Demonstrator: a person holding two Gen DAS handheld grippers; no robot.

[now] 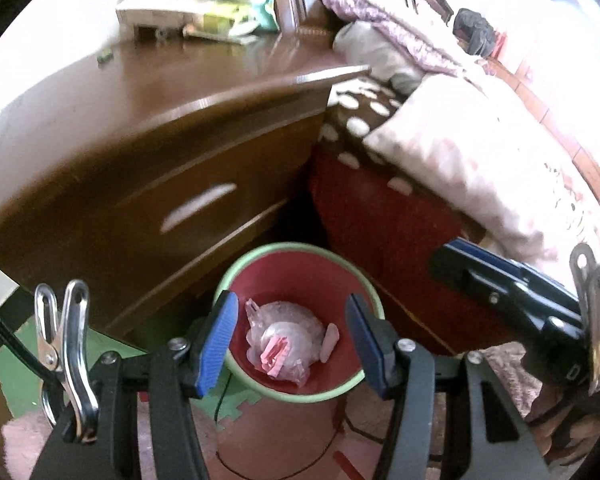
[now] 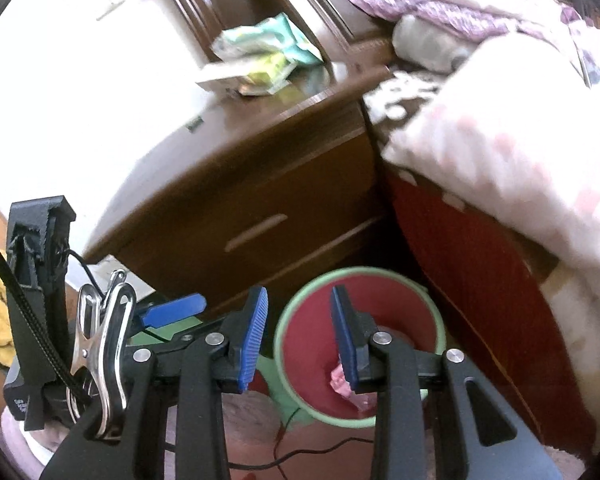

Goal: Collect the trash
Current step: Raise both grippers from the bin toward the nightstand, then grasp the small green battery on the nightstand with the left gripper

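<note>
Since both shots are pretty blurry, the packets on the worktop (image 1: 204,92) at upper left can't be read. Left view shows the whole bin (image 1: 300,250) at lower centre: a crumpled clear bag with pink scraps (image 1: 280,346) inside. Right view hides most of that behind a pad. Left tool (image 1: 290,340) and right tool (image 2: 300,336) both gape, holding nothing.

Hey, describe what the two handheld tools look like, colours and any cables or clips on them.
Both match: the left tool and right tool have black linkage arms with silver screws and ribbed blue pads on the fingers. A shiny metal spring clip is clamped on each body's left side, beside a black braided cable.
</note>
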